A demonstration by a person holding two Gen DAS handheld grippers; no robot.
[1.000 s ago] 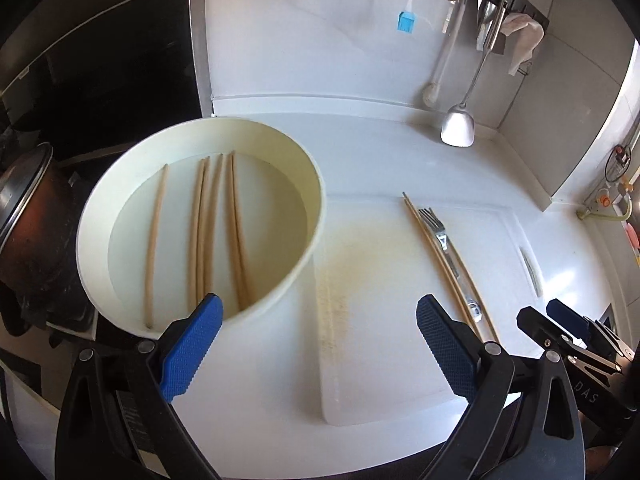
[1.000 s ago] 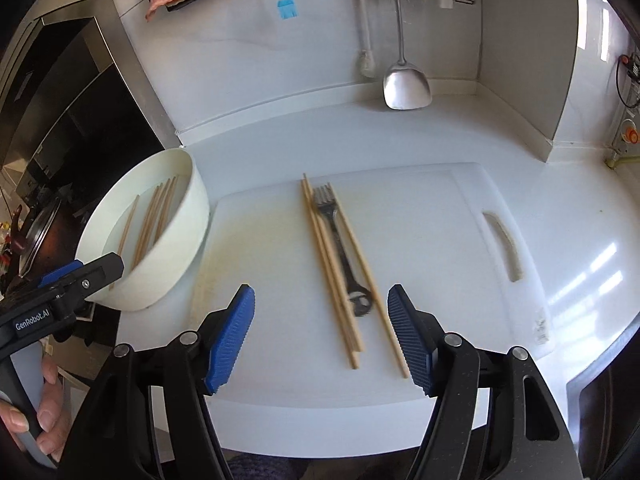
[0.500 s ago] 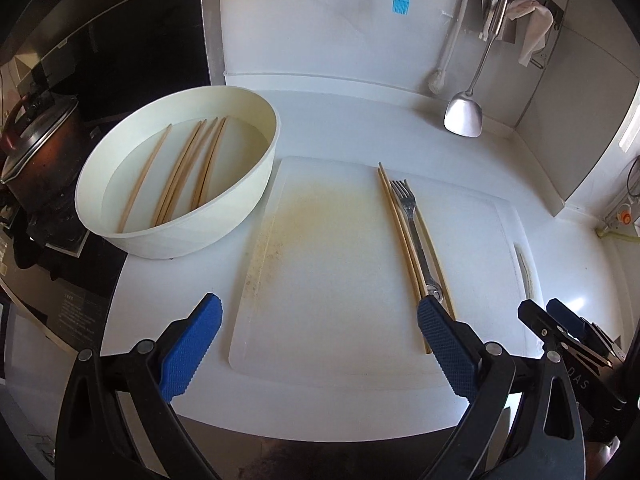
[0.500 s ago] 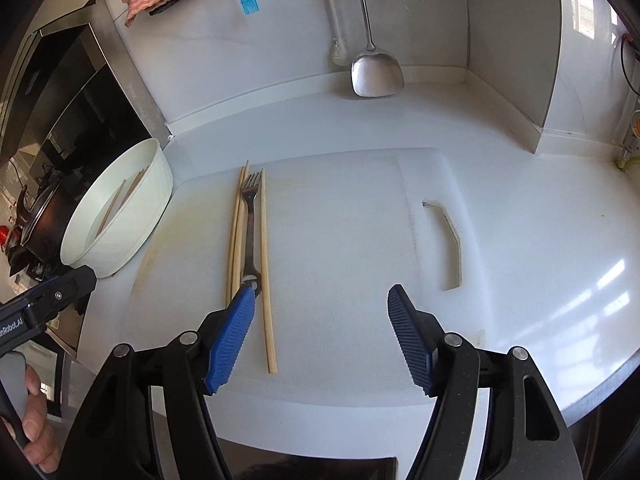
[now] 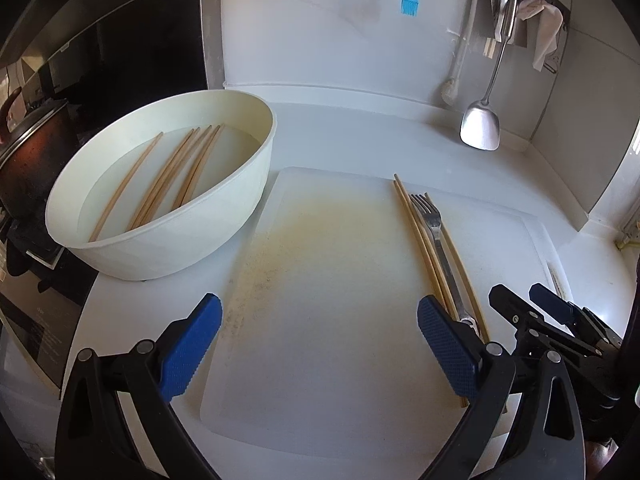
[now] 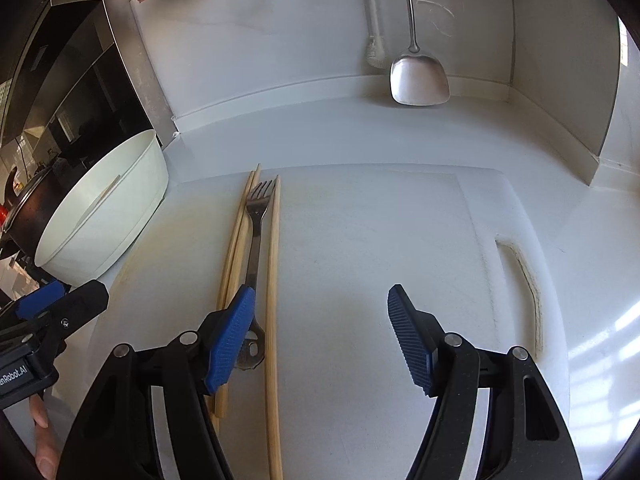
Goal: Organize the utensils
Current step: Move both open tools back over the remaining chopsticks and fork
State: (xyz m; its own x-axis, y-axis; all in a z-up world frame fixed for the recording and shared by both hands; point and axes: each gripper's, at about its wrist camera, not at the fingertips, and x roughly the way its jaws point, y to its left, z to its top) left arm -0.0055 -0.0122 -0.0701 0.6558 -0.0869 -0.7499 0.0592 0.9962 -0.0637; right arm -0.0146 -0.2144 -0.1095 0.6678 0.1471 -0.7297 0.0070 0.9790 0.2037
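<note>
A metal fork (image 5: 438,242) (image 6: 256,236) lies on a white cutting board (image 5: 332,280) (image 6: 380,240) among three wooden chopsticks (image 5: 416,236) (image 6: 273,280). A cream bowl (image 5: 240,200) (image 6: 120,216) to the left of the board holds several more chopsticks (image 5: 176,176). My left gripper (image 5: 316,340) hangs open over the board's stained left half, its right finger beside the chopsticks' near ends. My right gripper (image 6: 320,328) is open too, low over the board, its left finger above the fork's handle. Nothing is held by either.
A steel spatula (image 5: 482,120) (image 6: 418,76), a white brush, a blue silicone brush (image 5: 410,2) and a cloth hang on the back wall. A dark pot (image 5: 28,160) sits on the stove at left. The board's handle slot (image 6: 520,276) is on its right.
Both grippers have come lower and nearer the board. The left view swung from over the bowl to the board. The right gripper shifted rightward, so the fork now lies under its left finger.
</note>
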